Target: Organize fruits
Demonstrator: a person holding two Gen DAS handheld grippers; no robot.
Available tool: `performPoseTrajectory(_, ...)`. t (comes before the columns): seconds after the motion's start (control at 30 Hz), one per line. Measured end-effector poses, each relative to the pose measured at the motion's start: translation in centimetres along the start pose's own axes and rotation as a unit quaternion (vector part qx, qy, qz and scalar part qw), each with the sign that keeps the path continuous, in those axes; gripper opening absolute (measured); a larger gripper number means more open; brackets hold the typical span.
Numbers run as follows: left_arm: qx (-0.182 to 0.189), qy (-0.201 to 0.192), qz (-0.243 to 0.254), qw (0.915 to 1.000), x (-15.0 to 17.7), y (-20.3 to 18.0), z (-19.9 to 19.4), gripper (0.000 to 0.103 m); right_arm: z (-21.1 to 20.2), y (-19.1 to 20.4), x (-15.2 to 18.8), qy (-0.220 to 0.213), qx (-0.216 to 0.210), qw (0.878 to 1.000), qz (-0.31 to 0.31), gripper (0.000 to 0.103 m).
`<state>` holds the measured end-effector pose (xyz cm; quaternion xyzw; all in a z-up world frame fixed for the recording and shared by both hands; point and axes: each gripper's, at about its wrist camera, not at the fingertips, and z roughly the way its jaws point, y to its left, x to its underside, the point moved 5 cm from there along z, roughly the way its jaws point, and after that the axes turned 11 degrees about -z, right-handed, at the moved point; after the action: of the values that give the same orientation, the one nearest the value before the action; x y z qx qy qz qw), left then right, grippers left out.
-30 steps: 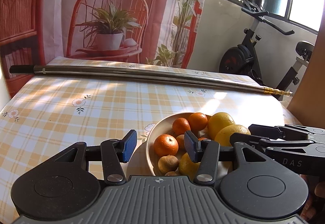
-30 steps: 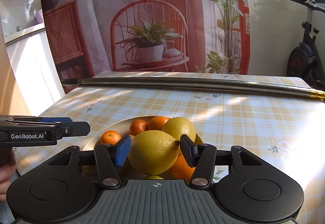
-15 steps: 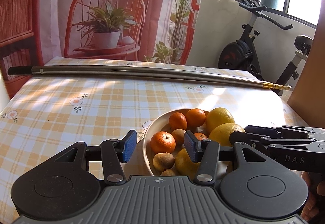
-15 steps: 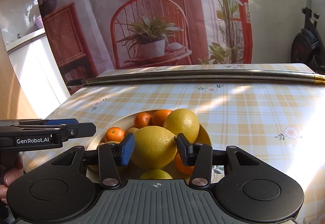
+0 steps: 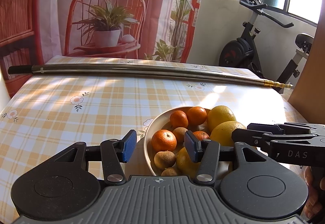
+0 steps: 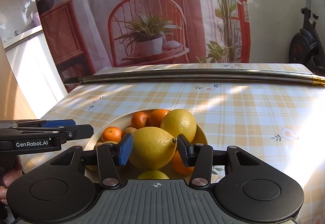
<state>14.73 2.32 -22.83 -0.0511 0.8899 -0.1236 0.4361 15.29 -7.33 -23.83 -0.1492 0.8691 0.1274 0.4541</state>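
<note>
A cream bowl (image 5: 148, 132) on the checked tablecloth holds two big lemons, several mandarins (image 5: 164, 140) and small brown fruits (image 5: 164, 160). My right gripper (image 6: 154, 149) is shut on the nearer lemon (image 6: 152, 148), one blue pad against each side, with the fruit still over the bowl (image 6: 121, 119). The second lemon (image 6: 178, 122) lies just behind it. My left gripper (image 5: 160, 148) hangs open over the bowl's left rim with nothing between its fingers. Each gripper shows side-on in the other's view: the right gripper (image 5: 241, 130), the left gripper (image 6: 83, 125).
A long metal pole (image 5: 142, 71) lies across the far side of the table. Behind it hangs a printed curtain (image 5: 101, 10). An exercise bike (image 5: 254, 45) stands off the table's far right corner. A wooden panel (image 5: 312, 81) rises at the right edge.
The right jaws have narrowed from wide apart until both pads press the lemon. The left gripper has stayed open and has drifted only slightly beside the bowl.
</note>
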Motion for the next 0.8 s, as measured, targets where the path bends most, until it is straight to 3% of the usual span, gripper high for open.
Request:
performPoseTrajectory(0.2,-0.015,-0.004,0.019,0.9997,-1.0,-0.1,-0.2,0.060,-0.8,-0.3,-1.7,-0.006,0.015,1.000,-0.003,0.044)
performPoseTrajectory(0.47,-0.005,-0.038,0.034,0.9987,-5.3,-1.1,-2.7,0.065,-3.0,-1.5,-4.9,-0.009,0.053,0.999,0.006,0.046)
performPoseTrajectory(0.57,0.005,-0.047,0.041,0.9981,-6.8,-1.9,-4.1,0.073,-4.2,-2.0,-6.4,-0.019,0.058,0.998,0.010,0.057)
performPoseTrajectory(0.8,0.030,-0.092,0.030,0.9948,-10.1,-3.2,-7.9,0.096,-7.5,-3.1,-9.8,-0.053,0.076,0.995,0.021,0.098)
